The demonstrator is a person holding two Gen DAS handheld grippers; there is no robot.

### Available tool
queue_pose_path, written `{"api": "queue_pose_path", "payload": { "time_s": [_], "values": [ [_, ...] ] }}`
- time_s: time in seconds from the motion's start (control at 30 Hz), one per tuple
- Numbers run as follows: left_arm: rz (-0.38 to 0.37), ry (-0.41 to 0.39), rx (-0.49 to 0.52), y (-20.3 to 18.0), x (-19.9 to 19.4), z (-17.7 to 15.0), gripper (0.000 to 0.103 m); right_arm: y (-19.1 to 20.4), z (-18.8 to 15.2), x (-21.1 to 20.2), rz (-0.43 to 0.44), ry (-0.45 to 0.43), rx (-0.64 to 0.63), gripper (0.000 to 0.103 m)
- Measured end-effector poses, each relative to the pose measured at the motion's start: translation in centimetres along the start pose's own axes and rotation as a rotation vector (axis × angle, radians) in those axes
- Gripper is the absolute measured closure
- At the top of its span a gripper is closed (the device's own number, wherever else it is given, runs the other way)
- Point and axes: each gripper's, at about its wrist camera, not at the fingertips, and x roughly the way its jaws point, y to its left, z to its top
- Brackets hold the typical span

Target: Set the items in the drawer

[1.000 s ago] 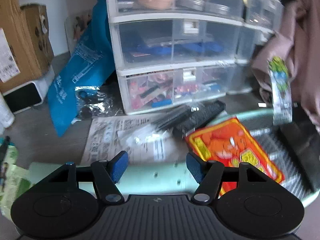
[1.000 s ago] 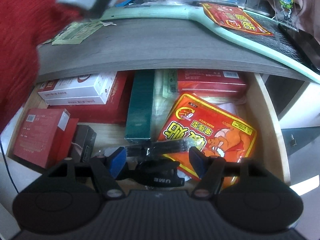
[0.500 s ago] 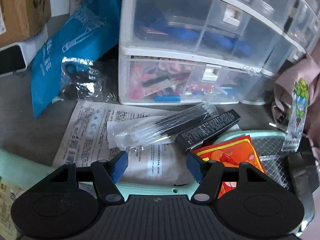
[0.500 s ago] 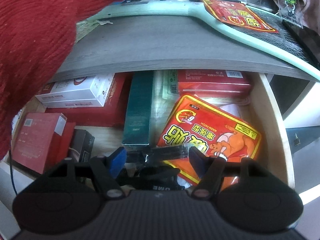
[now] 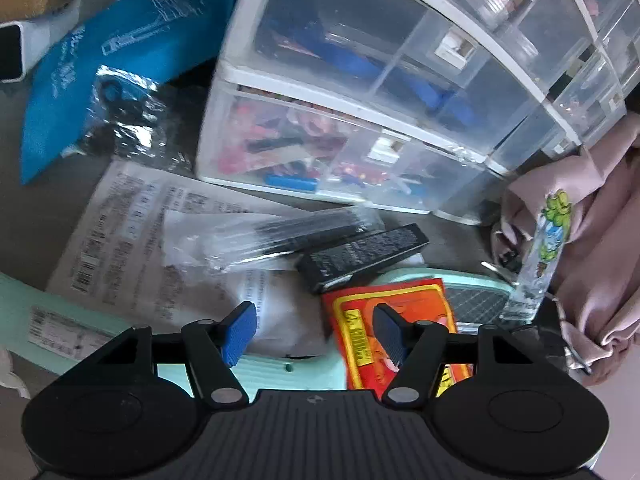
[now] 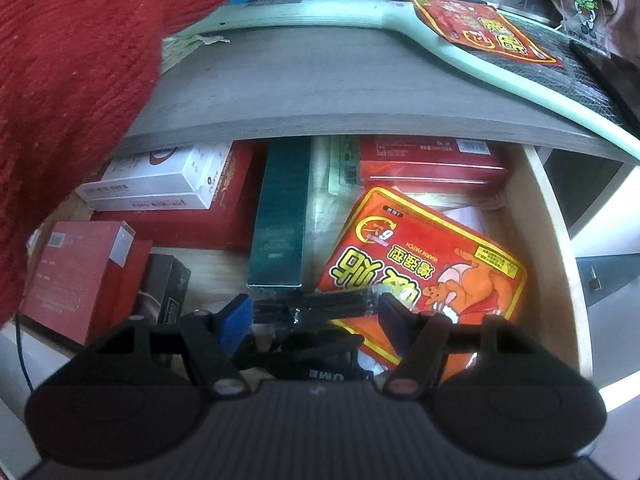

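Observation:
My left gripper [image 5: 314, 330] is open and empty, low over the desk. Just ahead lie a clear bag of black pens [image 5: 288, 234], a black slim box [image 5: 362, 258] and a red-orange warm patch packet [image 5: 390, 320] on a mint-green swatter [image 5: 476, 296]. My right gripper [image 6: 314, 318] is open above the open wooden drawer [image 6: 554, 240]. The drawer holds a warm patch packet [image 6: 420, 264], a dark green box [image 6: 282, 216], red boxes [image 6: 68, 268], a white box [image 6: 156, 184] and a bag of black pens [image 6: 320, 306] between my fingers.
A clear plastic drawer unit [image 5: 360, 120] stands at the back of the desk, a blue bag [image 5: 88, 64] to its left, pink cloth [image 5: 592, 240] to the right. Printed paper [image 5: 132, 216] lies under the pens. A red sleeve [image 6: 72, 80] fills the upper left of the right wrist view.
My left gripper moved forward and right toward the pens bag and black box. My right gripper stayed open over the drawer; the red sleeve reached further across above it.

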Motion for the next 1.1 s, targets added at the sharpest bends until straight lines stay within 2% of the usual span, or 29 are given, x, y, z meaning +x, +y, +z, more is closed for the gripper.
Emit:
{"api": "queue_pose_path", "payload": {
  "time_s": [0.2,0.43,0.63,0.93,0.97,1.0,1.1],
  "values": [
    [-0.096,-0.003,-0.083,0.1,0.6,-0.1,0.036,-0.1,-0.1,0.0,-0.002,0.002,-0.002,0.034],
    [-0.189,-0.017,-0.131,-0.3,0.9,-0.3,0.036,-0.1,-0.1,0.1,-0.002,0.005,-0.007,0.034],
    [-0.216,-0.03,-0.151,-0.6,1.0,-0.5,0.037,-0.1,-0.1,0.2,-0.004,0.01,-0.01,0.034],
    [-0.209,-0.04,-0.137,-0.9,0.8,-0.6,0.041,-0.3,-0.2,0.2,-0.001,0.017,-0.021,0.034],
    [-0.205,-0.042,-0.131,-1.1,0.8,-0.7,0.05,-0.4,-0.1,0.2,-0.001,0.017,-0.023,0.034],
    [-0.201,-0.046,-0.132,-1.1,0.8,-0.7,0.066,-0.4,-0.1,0.2,0.0,0.018,-0.024,0.034],
    [-0.217,-0.009,-0.151,-1.0,1.3,-0.8,0.086,-0.5,-0.1,0.2,0.002,0.019,-0.028,0.034]
  ]
}}
